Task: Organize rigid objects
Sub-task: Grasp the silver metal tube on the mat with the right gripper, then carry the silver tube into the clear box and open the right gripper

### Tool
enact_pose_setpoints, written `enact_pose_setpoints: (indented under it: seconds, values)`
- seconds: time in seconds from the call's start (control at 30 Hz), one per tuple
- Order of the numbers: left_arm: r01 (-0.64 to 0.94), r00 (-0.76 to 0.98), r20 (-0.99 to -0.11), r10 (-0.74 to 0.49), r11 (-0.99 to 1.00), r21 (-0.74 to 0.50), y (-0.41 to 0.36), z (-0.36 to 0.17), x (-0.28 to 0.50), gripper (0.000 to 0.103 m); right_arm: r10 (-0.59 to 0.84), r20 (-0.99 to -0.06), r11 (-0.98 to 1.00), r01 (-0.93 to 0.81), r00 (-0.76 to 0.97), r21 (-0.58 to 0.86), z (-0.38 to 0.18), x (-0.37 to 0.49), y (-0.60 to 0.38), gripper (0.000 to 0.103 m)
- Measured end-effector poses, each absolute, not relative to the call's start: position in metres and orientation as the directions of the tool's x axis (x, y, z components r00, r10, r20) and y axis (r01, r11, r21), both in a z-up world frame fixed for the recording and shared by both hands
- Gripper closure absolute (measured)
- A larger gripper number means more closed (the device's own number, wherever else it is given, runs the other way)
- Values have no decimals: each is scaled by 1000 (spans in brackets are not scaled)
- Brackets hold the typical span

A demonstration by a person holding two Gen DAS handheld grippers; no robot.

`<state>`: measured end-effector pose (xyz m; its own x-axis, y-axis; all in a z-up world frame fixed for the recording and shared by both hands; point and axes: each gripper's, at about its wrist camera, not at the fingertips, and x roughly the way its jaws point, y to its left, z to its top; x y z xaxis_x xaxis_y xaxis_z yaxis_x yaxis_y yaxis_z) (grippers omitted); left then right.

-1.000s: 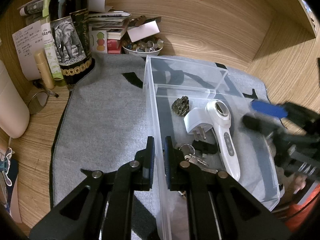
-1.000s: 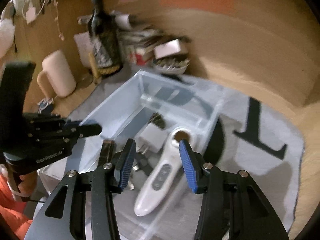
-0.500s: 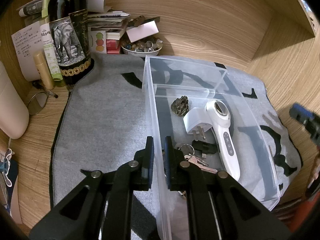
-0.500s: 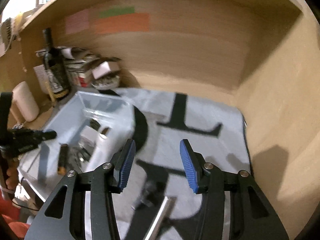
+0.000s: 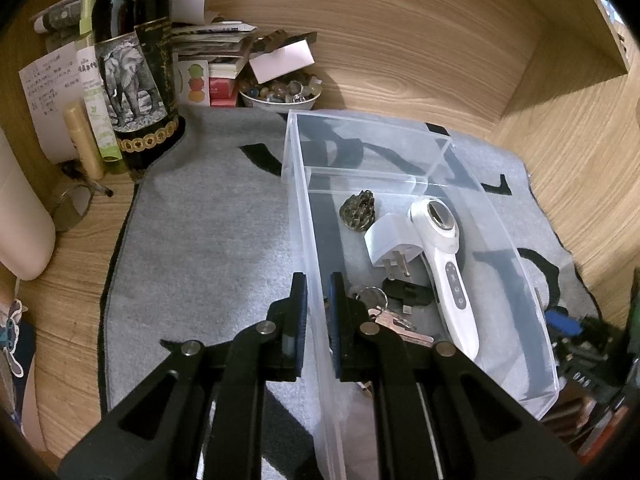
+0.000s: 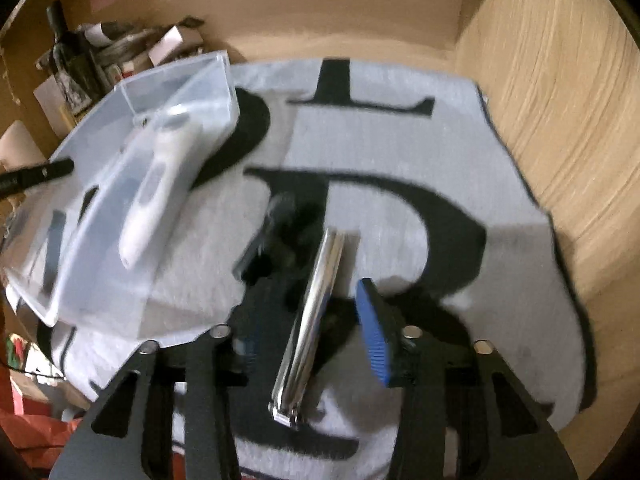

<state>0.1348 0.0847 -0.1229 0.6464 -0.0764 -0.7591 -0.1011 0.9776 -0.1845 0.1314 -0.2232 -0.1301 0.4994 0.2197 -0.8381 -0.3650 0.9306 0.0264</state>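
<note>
A clear plastic box (image 5: 516, 264) stands on the grey mat; it also shows in the right wrist view (image 6: 96, 216). Inside lie a white handheld device (image 5: 448, 264), a white plug adapter (image 5: 390, 240), a dark lump (image 5: 358, 210), keys (image 5: 384, 312) and a black fob (image 5: 408, 292). My left gripper (image 5: 318, 312) is shut on the box's near left wall. My right gripper (image 6: 308, 344) is open, its jaws either side of a silver nail clipper (image 6: 312, 320) lying on the mat. A blurred black object (image 6: 276, 232) lies just beyond it.
A dark bottle with an elephant label (image 5: 136, 72), stacked papers and small boxes (image 5: 208, 64) and a bowl of stones (image 5: 280, 92) stand at the back left. A pale rounded container (image 5: 20, 216) is at far left. Wooden walls (image 6: 560, 120) close the right side.
My right gripper swung away from the box to the right part of the mat and came down over the nail clipper. My left gripper stayed on the box wall.
</note>
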Motion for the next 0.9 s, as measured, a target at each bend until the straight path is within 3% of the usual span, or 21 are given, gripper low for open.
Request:
enact_pose_setpoints:
  seconds: [0.17,0.47,0.9]
  values:
    - [-97,646,-759,-76,979,-181,85,-123,134,94,204,-816,933,-359,541,-5,-134,125,-225,88]
    - [-102,650,-756,-83,976,-195,86,-123,133,94,226,-777,946,-322,587,32,-114,138,-233,89]
    - [-104,652,-753,-86,974,-201,86,-123,132,94,304,-633,925,-380,711,18,-51,151,-206,89]
